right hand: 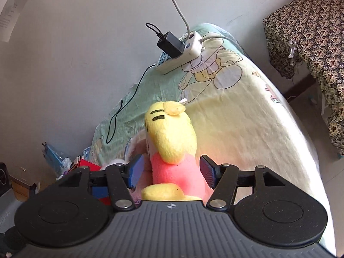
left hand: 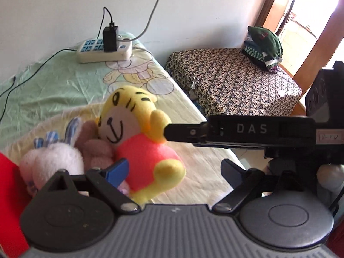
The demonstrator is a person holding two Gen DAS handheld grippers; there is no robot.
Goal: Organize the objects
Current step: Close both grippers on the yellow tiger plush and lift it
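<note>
The right gripper (right hand: pixel 172 172) is held wide open, its 2 blue-padded fingers (right hand: pixel 135 171) set on either side of the yellow plush tiger (right hand: pixel 172 142), whose pink body lies between them; no contact with the pads can be made out. The left gripper (left hand: pixel 176 169) is likewise spread apart and nothing is gripped by it (one blue pad sits just in front of the tiger's pink belly). In the left wrist view the right gripper's finger tip is seen touching the tiger's ear. Against the tiger, on the side away from the right gripper, a white plush rabbit (left hand: pixel 51 161) is pressed. Both toys lie on a cartoon-printed bedsheet (left hand: pixel 64 81). Well beyond the tiger, near the wall, a white power strip (left hand: pixel 103 51) with a black charger (left hand: pixel 110 38) is seen.
</note>
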